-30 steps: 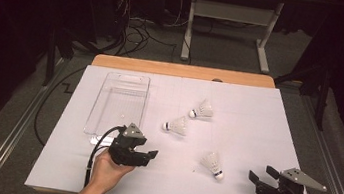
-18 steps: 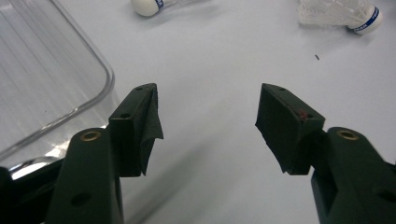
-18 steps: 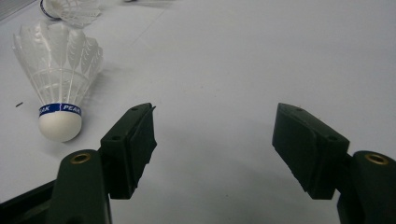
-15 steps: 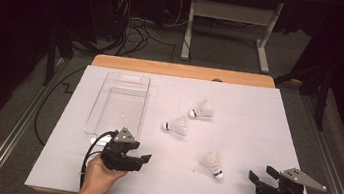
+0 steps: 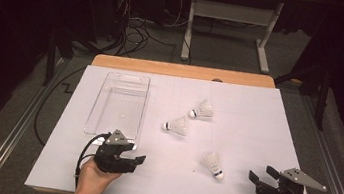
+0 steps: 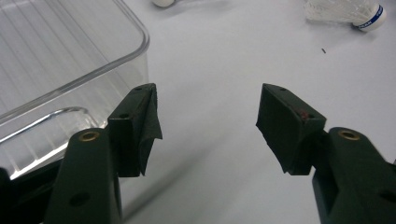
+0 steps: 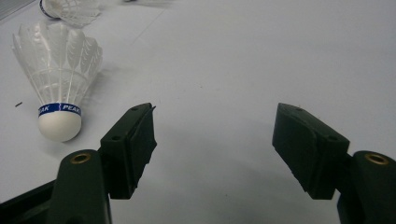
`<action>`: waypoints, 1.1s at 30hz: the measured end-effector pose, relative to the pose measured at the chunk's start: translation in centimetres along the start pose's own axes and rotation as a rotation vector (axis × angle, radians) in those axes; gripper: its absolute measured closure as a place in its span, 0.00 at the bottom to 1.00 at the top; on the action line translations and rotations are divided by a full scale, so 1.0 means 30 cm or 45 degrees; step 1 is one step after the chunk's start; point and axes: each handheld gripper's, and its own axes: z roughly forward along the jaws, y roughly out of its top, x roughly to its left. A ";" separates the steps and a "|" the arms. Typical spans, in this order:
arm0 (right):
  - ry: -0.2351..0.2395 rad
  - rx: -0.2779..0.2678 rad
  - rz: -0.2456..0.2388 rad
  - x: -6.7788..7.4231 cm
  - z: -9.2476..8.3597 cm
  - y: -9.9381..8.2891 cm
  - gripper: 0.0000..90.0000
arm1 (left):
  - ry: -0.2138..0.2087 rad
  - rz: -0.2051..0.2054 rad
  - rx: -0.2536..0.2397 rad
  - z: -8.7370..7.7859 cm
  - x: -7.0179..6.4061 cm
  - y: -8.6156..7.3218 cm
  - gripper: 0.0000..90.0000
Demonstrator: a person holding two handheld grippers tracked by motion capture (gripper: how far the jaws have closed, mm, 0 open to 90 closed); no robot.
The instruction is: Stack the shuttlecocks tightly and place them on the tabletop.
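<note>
We have both grippers, left gripper (image 5: 137,162) and right gripper (image 5: 259,175), spread and empty near the tabletop's front edge. The nearest shuttlecock (image 5: 213,164) lies between them, front-right; the clear tray (image 5: 119,104) sits back-left. Probably we reach for it next.

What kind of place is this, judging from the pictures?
Probably a lab or workshop set up for recording, not a home. A white-covered table stands on grey carpet, cables lie tangled on the floor behind it, and another desk's metal frame stands beyond.
</note>
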 end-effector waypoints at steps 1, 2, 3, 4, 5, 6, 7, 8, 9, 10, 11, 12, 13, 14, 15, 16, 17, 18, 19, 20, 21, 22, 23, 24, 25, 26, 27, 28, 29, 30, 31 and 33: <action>0.001 0.001 -0.001 0.000 0.000 0.000 0.34 | 0.005 0.003 0.001 -0.004 0.002 -0.003 0.43; 0.001 0.001 -0.001 0.000 0.000 0.000 0.34 | 0.015 0.001 -0.007 -0.009 0.005 -0.010 0.43; 0.000 0.001 0.000 0.000 0.000 0.000 0.34 | 0.019 0.006 -0.007 -0.013 0.008 -0.013 0.43; 0.000 0.001 0.000 0.000 0.000 0.000 0.34 | 0.019 0.006 -0.007 -0.013 0.008 -0.013 0.42; -0.001 0.001 0.000 0.000 0.000 0.000 0.34 | 0.021 0.001 -0.008 -0.016 0.010 -0.017 0.42; 0.000 0.001 0.000 0.000 0.000 0.000 0.34 | 0.029 -0.001 -0.012 -0.023 0.016 -0.025 0.42; 0.000 0.001 0.000 0.000 0.000 0.000 0.34 | 0.029 -0.001 -0.012 -0.023 0.016 -0.025 0.42; 0.000 0.001 0.000 0.000 0.000 0.000 0.34 | 0.034 -0.003 -0.016 -0.026 0.019 -0.030 0.42; 0.001 0.001 -0.001 0.000 0.000 0.000 0.34 | 0.047 -0.005 -0.016 -0.031 0.021 -0.034 0.42; 0.000 0.002 0.000 0.000 0.000 0.000 0.34 | 0.047 -0.006 -0.018 -0.034 0.024 -0.037 0.42; 0.000 0.002 0.000 0.000 0.000 0.000 0.34 | 0.042 -0.009 -0.020 -0.036 0.026 -0.041 0.42; 0.000 0.002 0.000 0.001 0.000 0.000 0.34 | 0.051 -0.009 -0.020 -0.040 0.028 -0.044 0.41; 0.000 0.002 0.000 0.001 0.000 0.000 0.34 | 0.045 -0.011 -0.023 -0.042 0.030 -0.047 0.41; -0.001 0.001 0.000 0.001 0.000 0.000 0.34 | 0.047 -0.013 -0.024 -0.045 0.031 -0.051 0.41; -0.001 0.001 0.000 0.001 0.000 0.000 0.34 | 0.051 -0.011 -0.029 -0.048 0.034 -0.054 0.41; -0.001 0.001 0.001 0.000 0.000 0.000 0.34 | 0.051 -0.015 -0.035 -0.050 0.036 -0.057 0.41; -0.001 0.001 0.002 0.000 0.000 0.000 0.34 | 0.051 -0.019 -0.041 -0.053 0.040 -0.060 0.41; -0.002 0.001 0.001 -0.001 0.000 0.000 0.34 | 0.050 -0.028 -0.047 -0.054 0.042 -0.064 0.41; -0.002 0.001 0.003 -0.001 0.000 0.000 0.34 | 0.053 -0.026 -0.048 -0.057 0.045 -0.067 0.40; -0.002 0.001 0.002 -0.001 0.000 0.000 0.34 | 0.056 -0.035 -0.055 -0.060 0.049 -0.073 0.40; -0.002 0.001 0.001 0.000 0.000 0.000 0.34 | 0.056 -0.035 -0.055 -0.060 0.049 -0.073 0.40; -0.003 0.001 0.002 0.000 0.000 0.000 0.34 | 0.058 -0.039 -0.059 -0.062 0.050 -0.076 0.40; -0.003 0.001 0.001 -0.001 0.000 0.000 0.34 | 0.060 -0.039 -0.058 -0.065 0.053 -0.078 0.40; -0.003 0.001 0.002 -0.001 0.000 0.000 0.34 | 0.063 -0.045 -0.063 -0.067 0.055 -0.081 0.40; -0.003 0.001 0.002 -0.001 0.000 0.000 0.34 | 0.064 -0.048 -0.065 -0.071 0.057 -0.083 0.40; -0.002 0.000 0.001 0.000 0.000 0.000 0.34 | 0.068 -0.052 -0.069 -0.073 0.059 -0.086 0.40; -0.002 0.000 0.001 0.000 0.000 0.000 0.34 | 0.071 -0.054 -0.072 -0.077 0.061 -0.088 0.40; -0.003 0.001 0.001 0.000 0.000 0.000 0.34 | 0.074 -0.058 -0.073 -0.080 0.064 -0.090 0.40; -0.002 0.001 0.001 0.000 0.000 0.000 0.34 | 0.078 -0.058 -0.076 -0.083 0.067 -0.093 0.39; -0.003 0.002 0.002 0.000 0.000 0.000 0.34 | 0.082 -0.060 -0.080 -0.086 0.070 -0.096 0.39; -0.003 0.001 0.001 0.000 0.000 0.000 0.34 | 0.088 -0.067 -0.082 -0.092 0.076 -0.102 0.39; -0.003 0.001 0.001 0.000 0.000 0.000 0.34 | 0.089 -0.067 -0.085 -0.094 0.079 -0.105 0.38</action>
